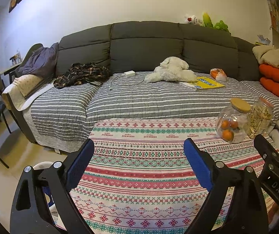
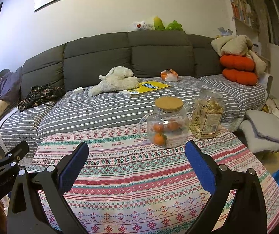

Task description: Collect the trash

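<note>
Both your claws hang empty over the patterned tablecloth (image 2: pixel 139 175), left gripper (image 1: pixel 138 156) and right gripper (image 2: pixel 137 158) with jaws wide apart. The likely trash, an orange-and-white wrapper (image 2: pixel 169 75), lies on the sofa beyond the glass jar (image 2: pixel 165 124). It looks light and crinkly; pinch a loose edge.

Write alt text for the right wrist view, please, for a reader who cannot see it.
The open right gripper hangs empty over a patterned tablecloth, facing a glass jar of oranges and a jar of snacks. Behind is a grey sofa with a white plush toy, a yellow book and an orange wrapper.
</note>
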`<state>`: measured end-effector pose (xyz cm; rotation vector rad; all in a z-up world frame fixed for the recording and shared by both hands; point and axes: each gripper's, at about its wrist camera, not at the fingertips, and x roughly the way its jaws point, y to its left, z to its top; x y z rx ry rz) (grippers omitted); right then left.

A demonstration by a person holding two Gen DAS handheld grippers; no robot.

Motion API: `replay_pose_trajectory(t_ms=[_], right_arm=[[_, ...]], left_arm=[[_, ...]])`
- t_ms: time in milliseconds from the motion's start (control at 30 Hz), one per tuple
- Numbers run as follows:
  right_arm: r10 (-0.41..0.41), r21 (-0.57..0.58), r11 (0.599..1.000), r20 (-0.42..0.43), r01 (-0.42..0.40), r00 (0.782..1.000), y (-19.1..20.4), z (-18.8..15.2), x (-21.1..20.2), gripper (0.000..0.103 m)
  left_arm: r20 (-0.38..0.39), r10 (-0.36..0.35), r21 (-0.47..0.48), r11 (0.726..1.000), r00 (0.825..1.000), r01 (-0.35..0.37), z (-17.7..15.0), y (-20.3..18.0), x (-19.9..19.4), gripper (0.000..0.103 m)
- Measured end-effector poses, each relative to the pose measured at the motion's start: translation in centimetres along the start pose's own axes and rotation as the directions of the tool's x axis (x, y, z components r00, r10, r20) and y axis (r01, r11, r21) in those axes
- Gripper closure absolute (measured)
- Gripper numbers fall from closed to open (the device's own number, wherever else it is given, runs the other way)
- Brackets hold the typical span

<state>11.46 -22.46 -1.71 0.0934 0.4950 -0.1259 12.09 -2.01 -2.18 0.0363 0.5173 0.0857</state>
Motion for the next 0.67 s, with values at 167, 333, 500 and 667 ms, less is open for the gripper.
replay_pose_trajectory(t_ms=[167, 333, 500, 667], right_arm=[[-0.003, -0.001, 1.0, -0.001, 0.003, 1.0, -0.06, -0.03, 0.08, 0.007], [-0.01, -0.001, 1.0, -0.001, 0.01, 1.0, -0.12, -0.13, 0.17, 0.007], [-0.016, 0.002, 1.0, 0.005, 0.016, 1.0, -0.23, -0.17, 0.09, 0.007], [-0.029, -0.009, 1.0, 0.01, 0.029, 1.0, 0.01, -0.22, 0.13, 0.007]], left_arm=[[0.001, -0.001, 0.011, 1.0, 1.0, 0.001, -0.15, -0.21, 0.08, 0.016], [0.001, -0.011, 0.022, 1.0, 1.0, 0.011, -0.2, -0.46, 0.05, 0.016], [-0.006, -0.007, 0.013, 1.0, 1.0, 0.007, -0.09, -0.48, 0.1, 0.007], [-0.021, -0.002, 0.004, 1.0, 1.0, 0.002, -0.01, -0.57, 0.23, 0.007]])
